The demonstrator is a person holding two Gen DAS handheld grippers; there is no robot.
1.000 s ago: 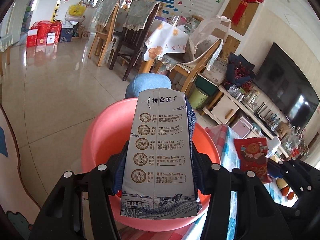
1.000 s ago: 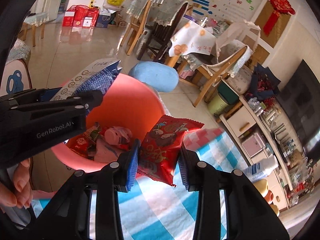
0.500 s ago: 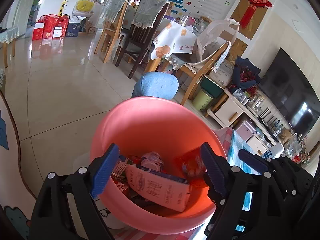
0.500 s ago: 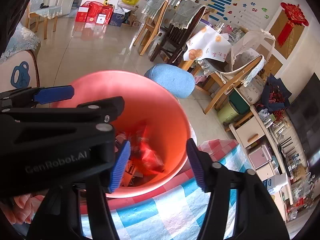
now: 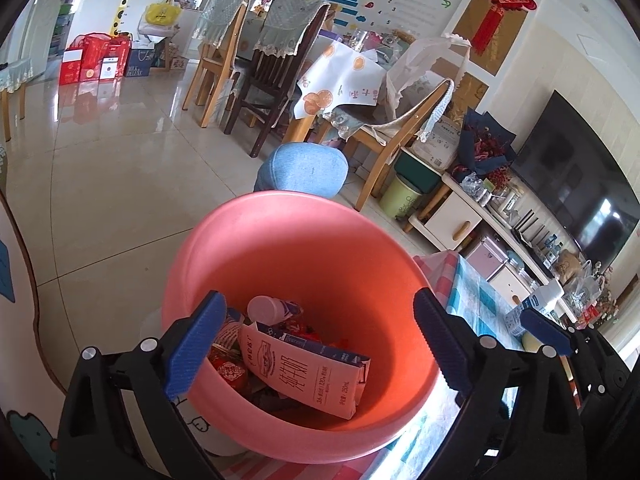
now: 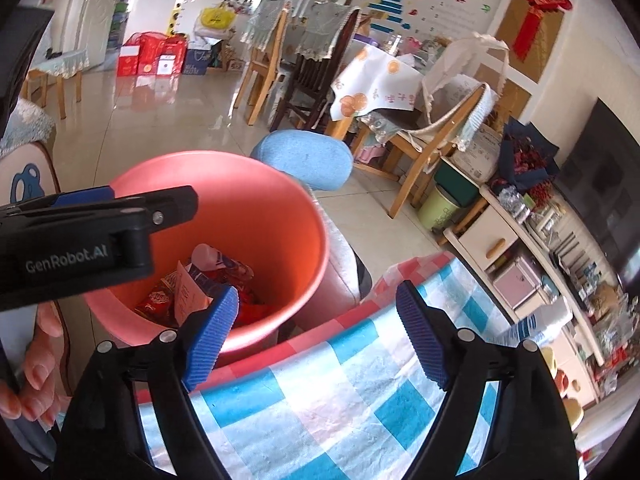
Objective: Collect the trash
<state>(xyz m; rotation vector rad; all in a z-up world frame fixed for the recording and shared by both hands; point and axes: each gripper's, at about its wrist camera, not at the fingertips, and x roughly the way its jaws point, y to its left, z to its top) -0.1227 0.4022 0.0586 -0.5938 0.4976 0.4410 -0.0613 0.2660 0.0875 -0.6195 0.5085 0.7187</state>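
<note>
A pink bucket (image 5: 304, 256) stands at the edge of the checked tablecloth (image 6: 320, 392). Inside it lie a milk carton (image 5: 308, 372), a white bottle (image 5: 262, 306) and red wrappers (image 6: 158, 300). My left gripper (image 5: 318, 300) hovers over the bucket's mouth, its jaws opening wide with nothing between them. The right gripper (image 6: 318, 292) is over the table's edge beside the bucket. Its jaws are opening too and hold nothing. In the right wrist view a finger of the left gripper (image 6: 120, 216) reaches across the bucket.
A person's hand (image 6: 36, 360) holds the left gripper's handle. Beyond the bucket sit a blue cushioned stool (image 5: 304, 168), wooden chairs (image 5: 400, 148), a small green bin (image 5: 404, 200) and a TV cabinet (image 5: 452, 224). A small carton (image 5: 532, 312) stands on the table at right.
The left gripper let go of the milk carton and the right let go of the red snack packet. Both fell into the bucket, and both pairs of jaws spread wider.
</note>
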